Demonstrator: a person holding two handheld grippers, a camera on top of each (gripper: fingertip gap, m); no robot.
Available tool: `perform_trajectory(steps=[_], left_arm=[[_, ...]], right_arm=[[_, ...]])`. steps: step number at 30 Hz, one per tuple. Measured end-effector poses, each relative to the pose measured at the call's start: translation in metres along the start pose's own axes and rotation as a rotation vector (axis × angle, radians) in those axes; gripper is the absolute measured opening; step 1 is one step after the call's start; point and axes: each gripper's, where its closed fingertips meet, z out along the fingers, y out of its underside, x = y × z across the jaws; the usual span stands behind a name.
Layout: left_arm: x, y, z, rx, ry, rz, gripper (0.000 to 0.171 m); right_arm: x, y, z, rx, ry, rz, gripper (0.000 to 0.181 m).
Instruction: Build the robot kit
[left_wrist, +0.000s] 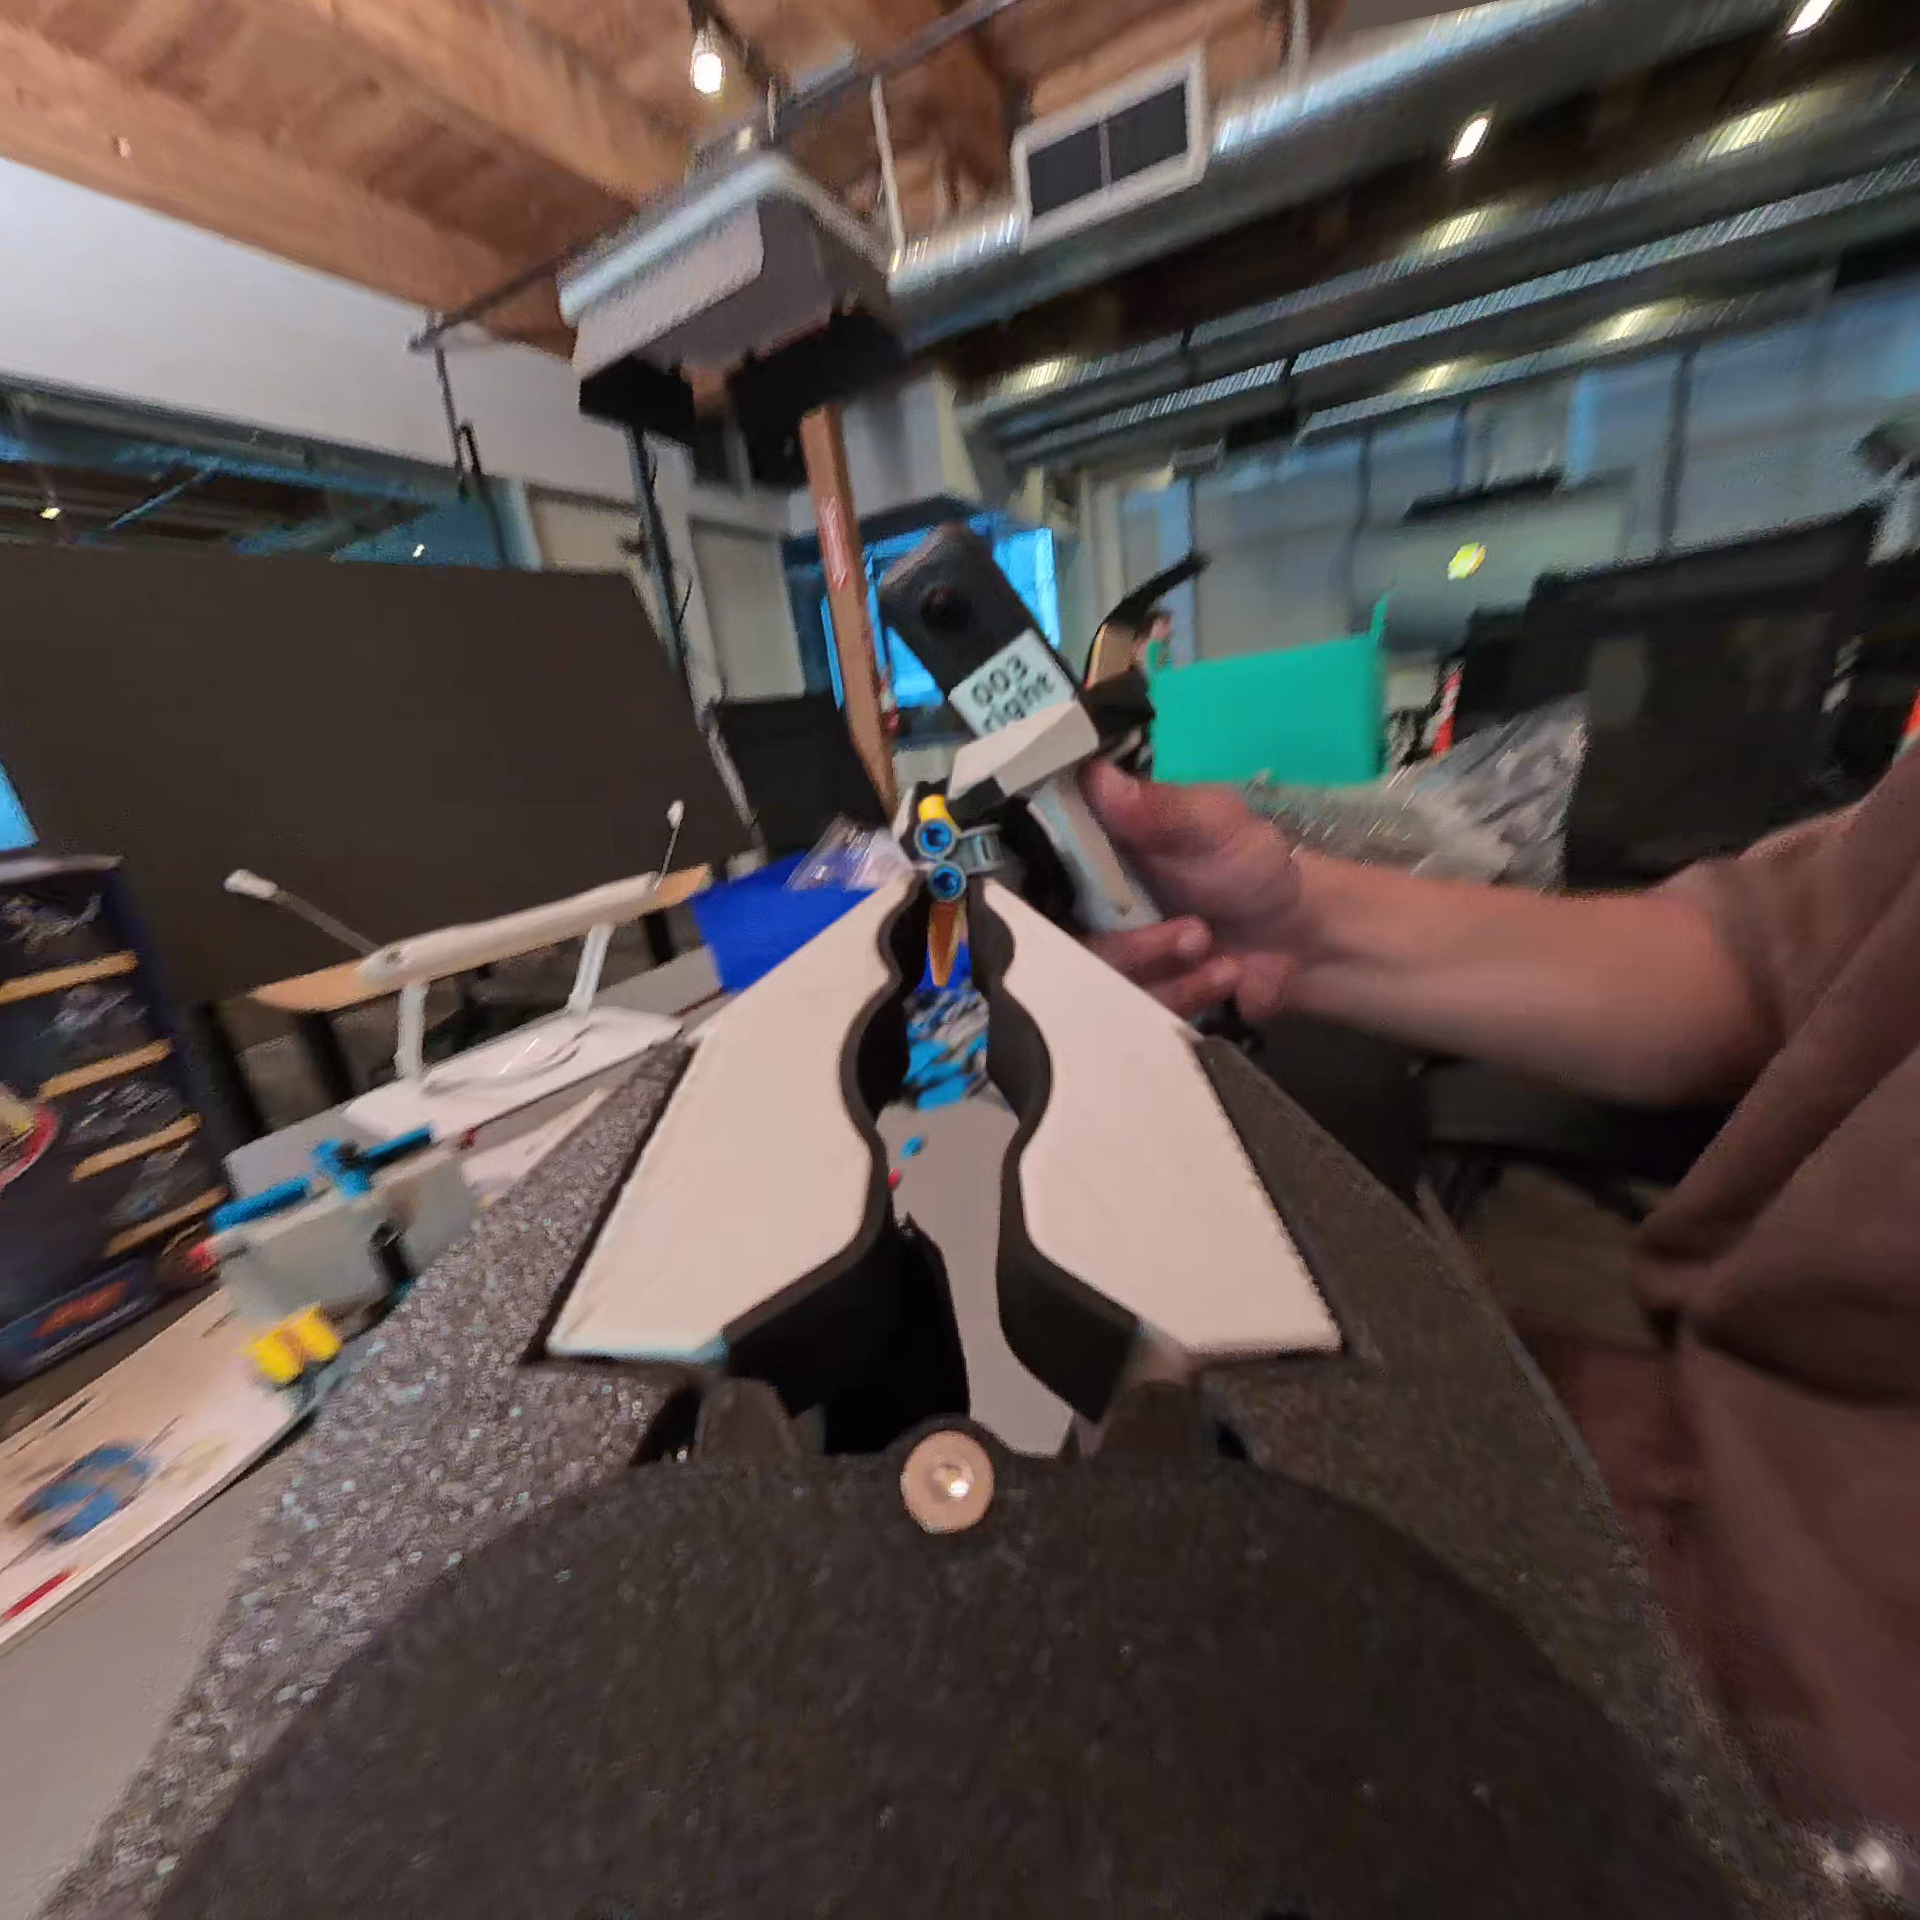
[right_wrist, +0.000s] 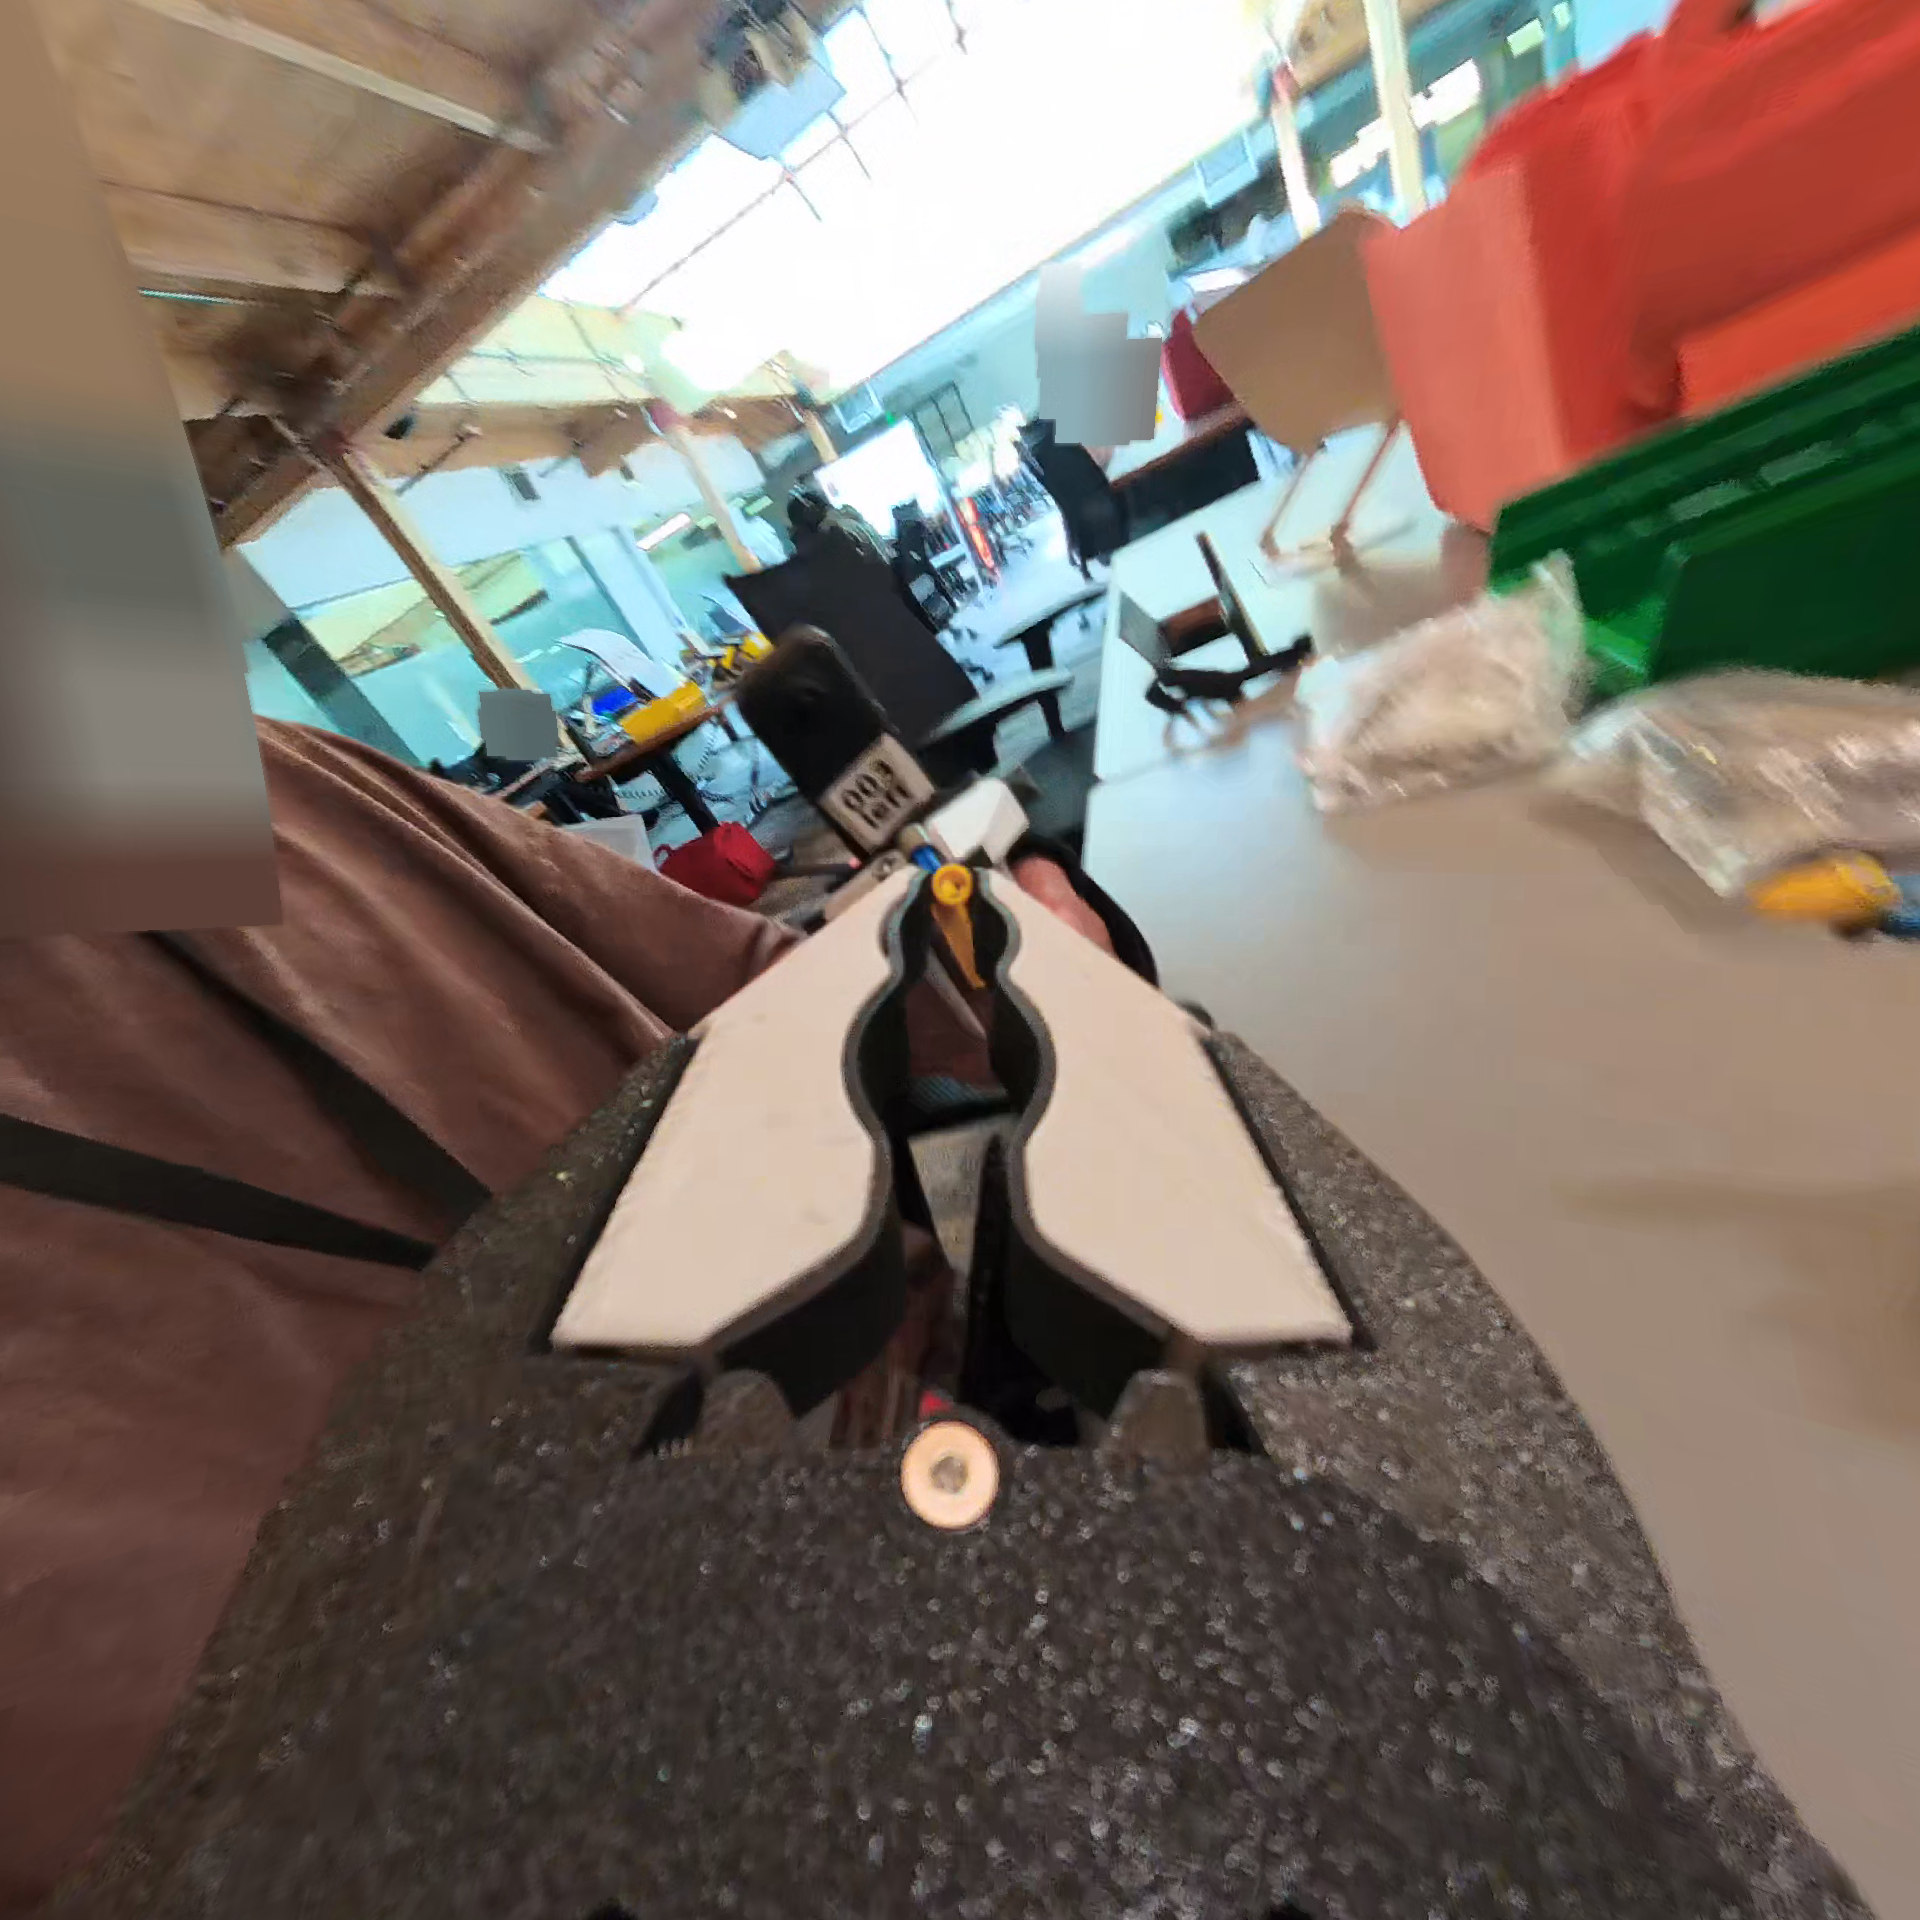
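My left gripper (left_wrist: 943, 891) is shut on a small grey brick piece with two blue pins (left_wrist: 941, 860); an orange part (left_wrist: 943, 940) shows in the gap below the tips. My right gripper (right_wrist: 953, 888) is shut on a small yellow piece (right_wrist: 953, 883) with a thin orange-yellow strip hanging behind it. Both grippers are held up in the air, tip to tip, and the two pieces touch. In the left wrist view the right gripper (left_wrist: 987, 831) faces me, held by a hand (left_wrist: 1184, 883), with the yellow piece (left_wrist: 932, 808) at its tips. In the right wrist view the left gripper (right_wrist: 914, 844) faces me.
On the grey table (right_wrist: 1455, 1091) lie clear plastic bags (right_wrist: 1455, 686) and a yellow part (right_wrist: 1829, 888), beside green (right_wrist: 1766, 540) and red bins (right_wrist: 1610, 260). To the left stand a grey-and-blue brick assembly (left_wrist: 332, 1216), yellow bricks (left_wrist: 291, 1345), an instruction sheet (left_wrist: 125, 1455), a dark box (left_wrist: 83, 1091), a white lamp (left_wrist: 499, 945). The grippers are tip to tip, or close to it. Both grippers' tips are roughly 25 centimetres from the grey-and-blue brick assembly (left_wrist: 332, 1216).
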Motion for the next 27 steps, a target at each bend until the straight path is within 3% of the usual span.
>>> perform_trajectory(steps=[4, 10, 16, 23, 27], left_arm=[[0.022, -0.037, -0.005, 0.127, 0.045, -0.083, 0.006], [0.041, -0.072, -0.011, 0.239, 0.07, -0.094, 0.006], [0.053, -0.087, -0.013, 0.286, 0.124, -0.154, 0.006], [0.057, -0.099, -0.016, 0.361, 0.23, -0.443, 0.006], [0.059, -0.102, -0.018, 0.376, 0.266, -0.496, 0.006]], right_arm=[[-0.046, -0.016, 0.026, 0.099, -0.002, -0.12, 0.007], [-0.077, -0.03, 0.035, 0.235, 0.036, -0.158, 0.006], [-0.096, -0.034, 0.039, 0.254, 0.029, -0.193, 0.006], [-0.115, -0.035, 0.041, 0.233, 0.028, -0.369, 0.007], [-0.112, -0.038, 0.045, 0.213, 0.069, -0.394, 0.007]])
